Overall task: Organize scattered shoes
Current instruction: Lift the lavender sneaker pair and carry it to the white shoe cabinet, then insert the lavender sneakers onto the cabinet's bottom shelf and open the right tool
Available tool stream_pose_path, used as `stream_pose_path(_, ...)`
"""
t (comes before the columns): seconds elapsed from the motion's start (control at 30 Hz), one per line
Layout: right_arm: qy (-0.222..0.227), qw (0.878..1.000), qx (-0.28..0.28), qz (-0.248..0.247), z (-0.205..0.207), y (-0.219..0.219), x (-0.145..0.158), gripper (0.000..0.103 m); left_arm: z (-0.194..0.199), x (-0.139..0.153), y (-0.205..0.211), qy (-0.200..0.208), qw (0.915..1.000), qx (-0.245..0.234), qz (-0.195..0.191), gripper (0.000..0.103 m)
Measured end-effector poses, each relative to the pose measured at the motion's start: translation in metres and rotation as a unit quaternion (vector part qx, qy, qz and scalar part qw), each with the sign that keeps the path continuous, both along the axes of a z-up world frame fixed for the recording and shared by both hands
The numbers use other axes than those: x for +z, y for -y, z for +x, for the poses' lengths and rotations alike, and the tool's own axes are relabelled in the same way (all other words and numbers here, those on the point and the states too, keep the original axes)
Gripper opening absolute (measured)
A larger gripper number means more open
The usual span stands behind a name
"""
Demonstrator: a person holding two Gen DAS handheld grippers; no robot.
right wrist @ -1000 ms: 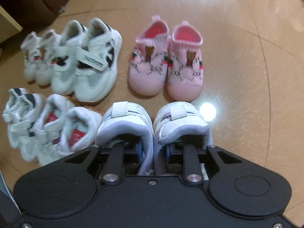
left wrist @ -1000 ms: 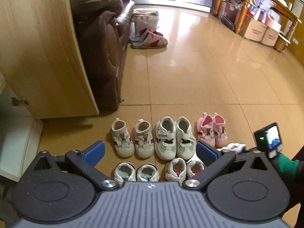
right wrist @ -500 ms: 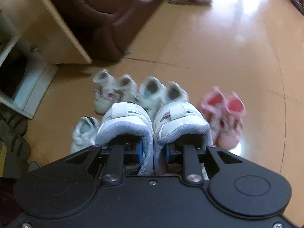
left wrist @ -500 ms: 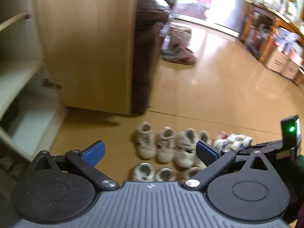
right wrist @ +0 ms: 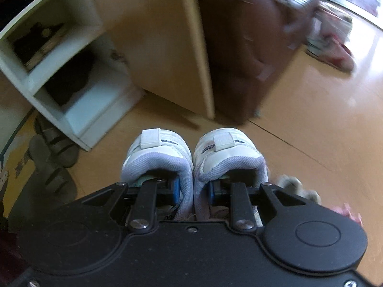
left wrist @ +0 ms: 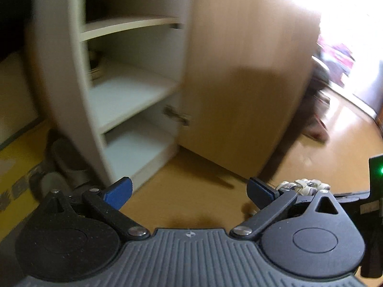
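Note:
My right gripper (right wrist: 193, 191) is shut on a pair of small white shoes (right wrist: 191, 157), one finger inside each shoe, pinching their inner collars together. The pair hangs above the floor, heels toward me, in front of the white shoe cabinet (right wrist: 79, 110). In the left wrist view my left gripper (left wrist: 189, 191) stands open with nothing between its blue pads (left wrist: 119, 191), facing the cabinet's shelves (left wrist: 124, 95). A few of the small shoes (left wrist: 304, 186) on the floor peek out behind its right finger.
The cabinet's wooden door (left wrist: 239, 83) stands open to the right of the shelves. Dark items (right wrist: 69, 79) lie on its lower shelves. Grey slippers (right wrist: 52, 148) lie on the floor left of the cabinet. A brown sofa (right wrist: 246, 47) and slippers (right wrist: 335, 52) sit beyond.
Both grippers have swung left from the rows of small shoes toward the cabinet. The right one has risen with the white pair, lifting it off the floor. The left stayed open.

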State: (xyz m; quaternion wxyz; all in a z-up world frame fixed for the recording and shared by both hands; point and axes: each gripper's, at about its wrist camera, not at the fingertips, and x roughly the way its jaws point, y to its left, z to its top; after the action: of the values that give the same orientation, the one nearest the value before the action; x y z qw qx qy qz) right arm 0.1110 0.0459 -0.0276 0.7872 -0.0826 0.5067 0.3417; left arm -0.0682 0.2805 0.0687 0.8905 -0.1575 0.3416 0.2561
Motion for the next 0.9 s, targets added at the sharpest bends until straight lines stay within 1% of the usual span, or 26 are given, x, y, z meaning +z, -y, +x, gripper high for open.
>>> stream_pose_path(0.07,0.001,1.0,0.022,0.001,0.002,-0.028,0.0,0.022,-0.005,0.0,-0.01,0.003,0.9997,0.024,0.003,0.102)
stream_pose_path(0.13,0.001,0.999,0.04,0.003,0.003,-0.051,0.001,0.022,-0.011,-0.001,-0.024,0.007,0.9979,0.063,0.013,0.102)
stream_pose_path(0.23,0.005,0.997,0.077,0.005,0.004,-0.091,0.0,0.022,-0.017,-0.004,-0.036,0.013,0.9942,0.102,0.032,0.102)
stream_pose_path(0.33,0.006,0.995,0.103,0.01,0.006,-0.119,0.0,0.022,-0.02,-0.011,-0.047,0.015,0.9911,0.127,0.034,0.102)
stream_pose_path(0.43,0.007,0.991,0.135,0.017,0.01,-0.158,0.001,0.022,-0.021,-0.016,-0.054,0.01,0.9897,0.14,0.031,0.102)
stream_pose_path(0.63,0.017,0.984,0.174,0.033,0.024,-0.214,0.0,0.022,-0.024,-0.019,-0.06,0.009,0.9886,0.15,0.012,0.102)
stream_pose_path(0.73,0.03,0.978,0.204,0.039,0.03,-0.246,-0.009,0.022,-0.021,-0.018,-0.06,0.01,0.9885,0.151,0.008,0.102)
stream_pose_path(0.9,0.048,0.969,0.238,0.041,0.041,-0.292,-0.037,0.022,-0.021,-0.021,-0.067,0.009,0.9872,0.159,-0.012,0.102)
